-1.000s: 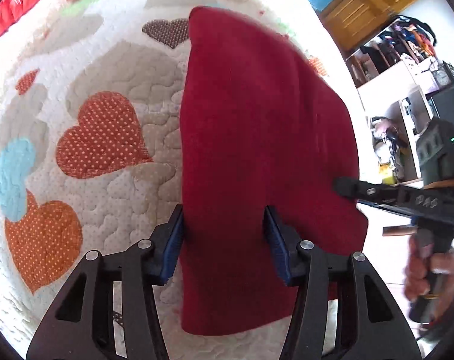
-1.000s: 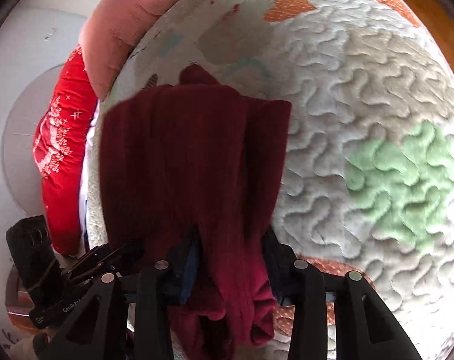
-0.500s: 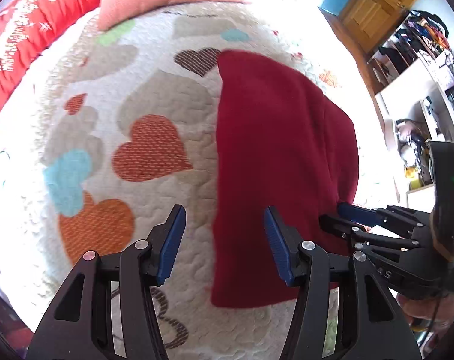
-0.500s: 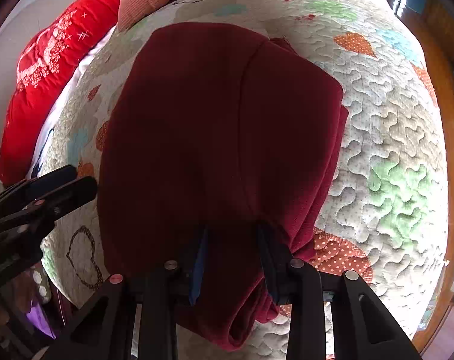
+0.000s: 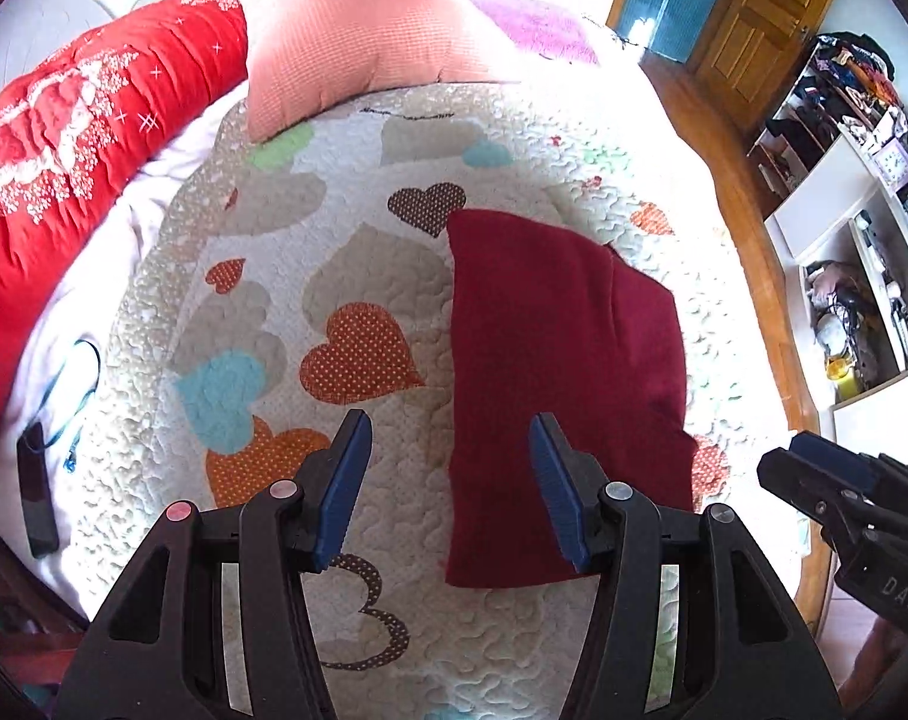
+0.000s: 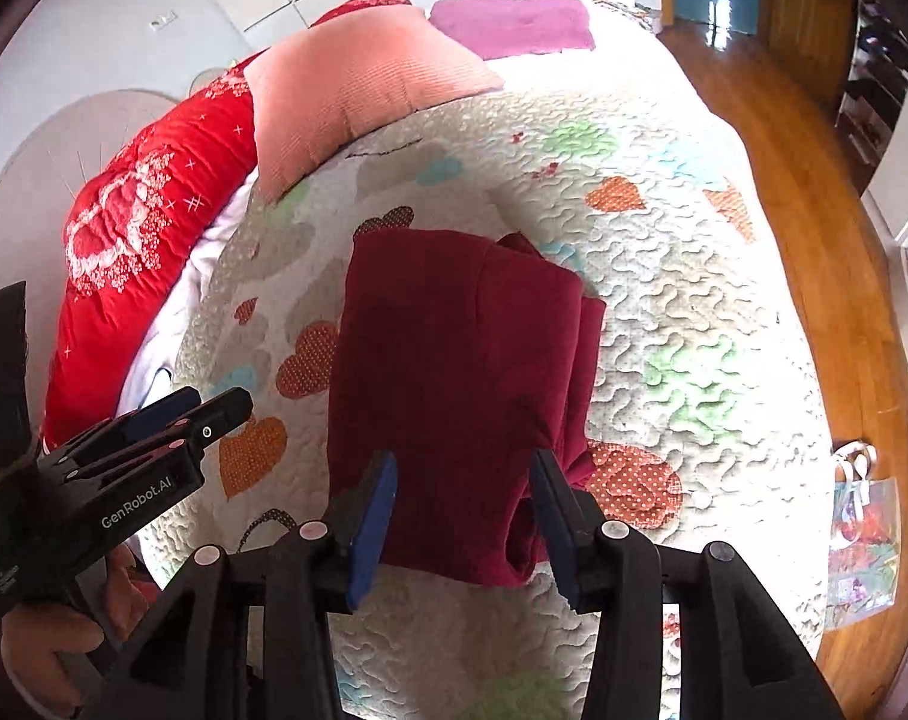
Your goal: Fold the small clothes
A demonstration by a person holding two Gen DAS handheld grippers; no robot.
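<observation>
Both grippers gape above folded garment.

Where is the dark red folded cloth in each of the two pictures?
Left wrist view: the dark red cloth lies right of centre on the quilt, beyond the open left gripper.
Right wrist view: the cloth lies in the middle, just beyond the open right gripper.
Shared landmark: the pink pillow at the far end of the bed.

Folded garment lies on quilt, pillow behind it.
</observation>
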